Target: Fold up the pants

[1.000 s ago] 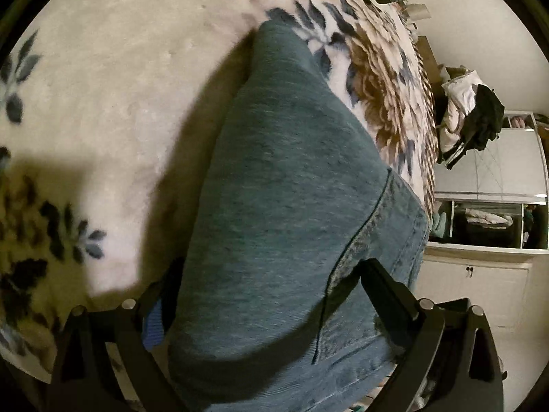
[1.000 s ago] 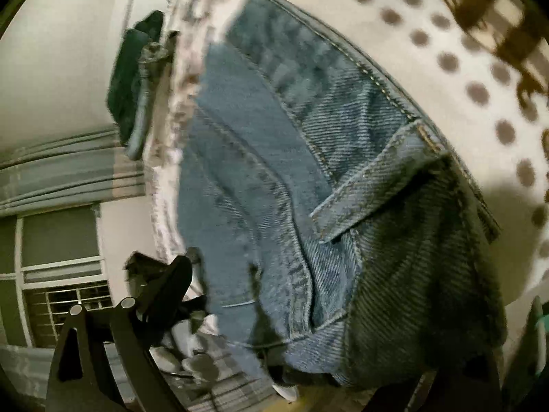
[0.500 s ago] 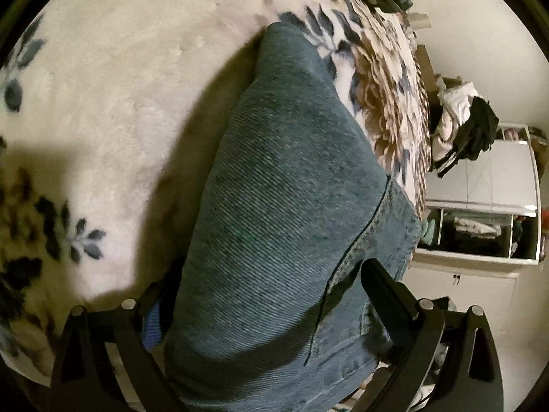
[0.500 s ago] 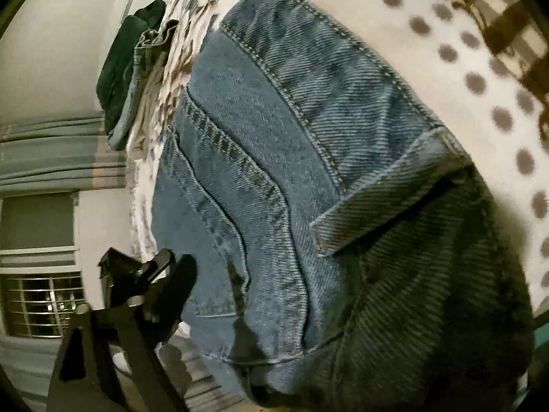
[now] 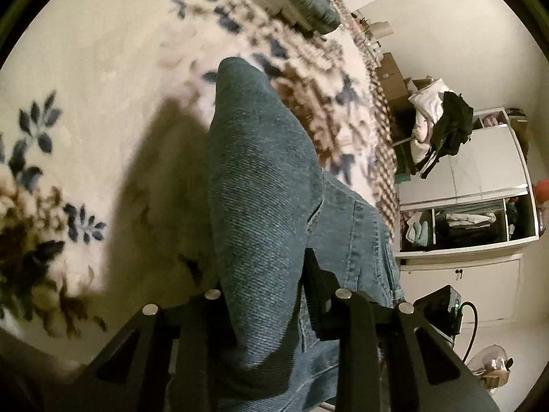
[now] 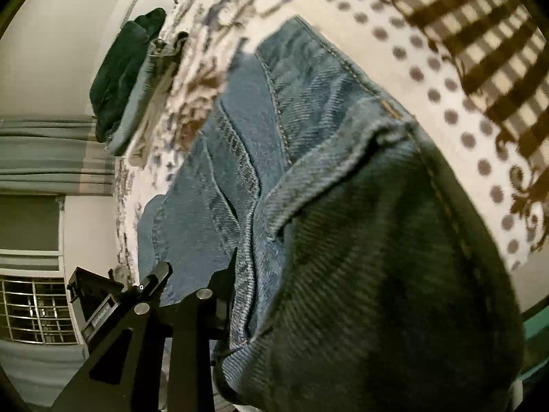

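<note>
Both grippers are working the blue jeans (image 5: 260, 185) right now, which are lying on a cream floral blanket (image 5: 103, 79) with one end bunched up toward the cameras. The left gripper (image 5: 267, 295) is closing, and its black fingers (image 5: 319, 285) are pinching a thick fold of denim between them. The right gripper (image 6: 240, 295) is closing too, with the jeans' seamed edge sitting against its one visible finger (image 6: 219, 292); the other finger is buried behind fabric, so can't tell how tight that grip is. A pile of dark folded clothes (image 6: 120, 72) is sitting further back on the blanket.
</note>
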`<move>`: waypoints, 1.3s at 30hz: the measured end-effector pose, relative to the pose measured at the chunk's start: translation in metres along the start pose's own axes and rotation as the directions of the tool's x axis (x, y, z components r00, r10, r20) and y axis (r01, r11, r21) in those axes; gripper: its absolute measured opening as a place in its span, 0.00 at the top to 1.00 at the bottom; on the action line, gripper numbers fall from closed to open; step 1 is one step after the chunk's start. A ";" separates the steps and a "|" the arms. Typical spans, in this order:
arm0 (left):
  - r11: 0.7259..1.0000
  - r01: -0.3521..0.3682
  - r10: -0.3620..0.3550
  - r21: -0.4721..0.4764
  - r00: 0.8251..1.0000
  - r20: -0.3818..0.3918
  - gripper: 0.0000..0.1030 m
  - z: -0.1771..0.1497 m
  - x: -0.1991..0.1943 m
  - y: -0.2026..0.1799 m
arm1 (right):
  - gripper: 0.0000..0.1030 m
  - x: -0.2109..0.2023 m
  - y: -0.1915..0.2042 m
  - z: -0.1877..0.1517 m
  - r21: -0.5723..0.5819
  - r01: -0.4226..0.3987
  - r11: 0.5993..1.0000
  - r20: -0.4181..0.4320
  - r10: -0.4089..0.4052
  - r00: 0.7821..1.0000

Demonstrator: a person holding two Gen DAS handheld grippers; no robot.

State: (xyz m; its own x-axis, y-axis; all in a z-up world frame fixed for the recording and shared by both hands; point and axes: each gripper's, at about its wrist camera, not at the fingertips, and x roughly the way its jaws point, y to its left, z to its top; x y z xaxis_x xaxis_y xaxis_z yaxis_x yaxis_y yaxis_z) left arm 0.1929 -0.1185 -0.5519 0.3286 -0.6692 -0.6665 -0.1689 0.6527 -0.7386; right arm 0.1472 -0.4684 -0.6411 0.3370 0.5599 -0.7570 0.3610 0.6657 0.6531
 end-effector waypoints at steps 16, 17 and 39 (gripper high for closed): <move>0.999 0.001 -0.008 0.045 0.990 0.139 0.76 0.115 -0.096 -0.101 | 0.67 -0.070 0.172 0.081 -0.150 -0.121 0.981 0.044 0.129 0.991; 0.999 0.005 -0.013 0.050 0.989 0.149 0.76 0.133 -0.099 -0.105 | 0.67 -0.068 0.189 0.093 -0.156 -0.129 0.979 0.052 0.139 0.989; 0.993 -0.020 0.009 0.119 0.996 0.094 0.76 0.505 -0.008 0.002 | 0.67 0.206 0.378 0.316 -0.109 -0.145 0.983 0.163 0.161 0.973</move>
State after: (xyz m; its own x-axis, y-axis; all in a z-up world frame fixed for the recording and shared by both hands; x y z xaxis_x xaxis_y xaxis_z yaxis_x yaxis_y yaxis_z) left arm 0.6589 0.0678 -0.4969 0.4129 -0.6269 -0.6607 -0.0637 0.7038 -0.7076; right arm 0.6276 -0.2573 -0.5434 0.5283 0.5716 -0.6278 0.2114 0.6276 0.7493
